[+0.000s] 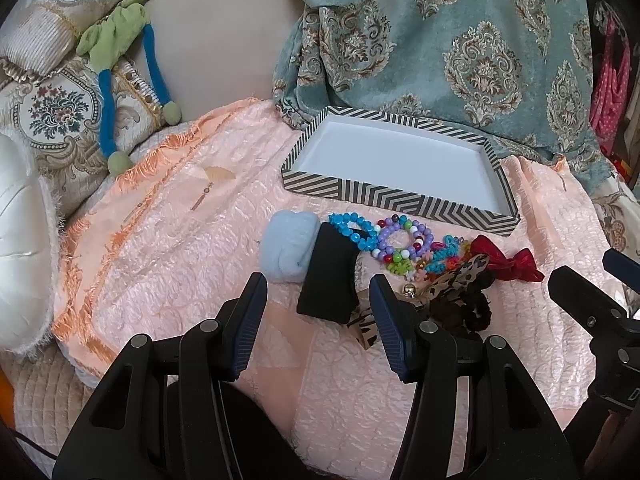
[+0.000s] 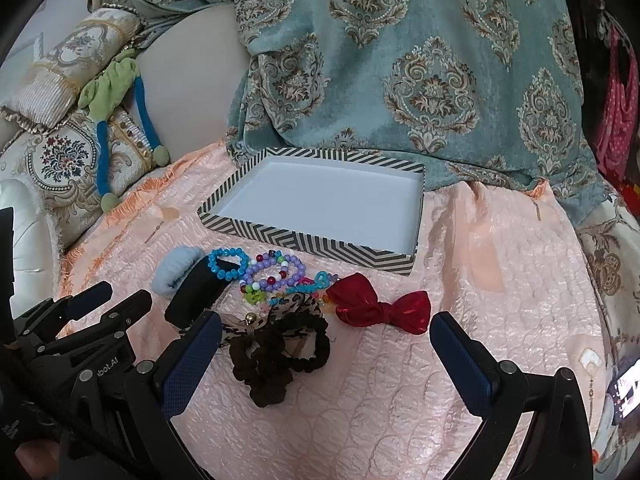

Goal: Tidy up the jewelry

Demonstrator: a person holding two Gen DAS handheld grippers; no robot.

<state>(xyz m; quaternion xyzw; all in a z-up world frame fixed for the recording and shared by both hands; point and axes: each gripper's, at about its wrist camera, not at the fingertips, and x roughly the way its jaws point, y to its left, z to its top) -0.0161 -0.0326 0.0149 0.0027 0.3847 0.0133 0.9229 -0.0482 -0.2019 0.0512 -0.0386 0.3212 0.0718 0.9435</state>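
Observation:
A zigzag-striped tray (image 1: pixel 404 200) (image 2: pixel 308 240) with a bare white inside sits on the pink quilt. In front of it lies a heap: a light blue scrunchie (image 1: pixel 286 246) (image 2: pixel 174 274), a black scrunchie (image 1: pixel 330 280) (image 2: pixel 196 294), a turquoise bead bracelet (image 1: pixel 354 230) (image 2: pixel 228 264), purple bead bracelets (image 1: pixel 400 240) (image 2: pixel 276 274), a red bow (image 1: pixel 508 264) (image 2: pixel 380 306), a leopard bow (image 2: pixel 292 306) and dark brown scrunchies (image 1: pixel 460 308) (image 2: pixel 276 356). My left gripper (image 1: pixel 318 312) stands open just short of the black scrunchie. My right gripper (image 2: pixel 326 354) stands open over the brown scrunchies, holding nothing.
A teal patterned cloth (image 1: pixel 440 40) (image 2: pixel 400 60) hangs behind the tray. Ornate cushions (image 1: pixel 60 112) and a green and blue soft toy (image 1: pixel 120 52) lie at the left. The pink quilt (image 2: pixel 500 280) stretches to the right of the heap.

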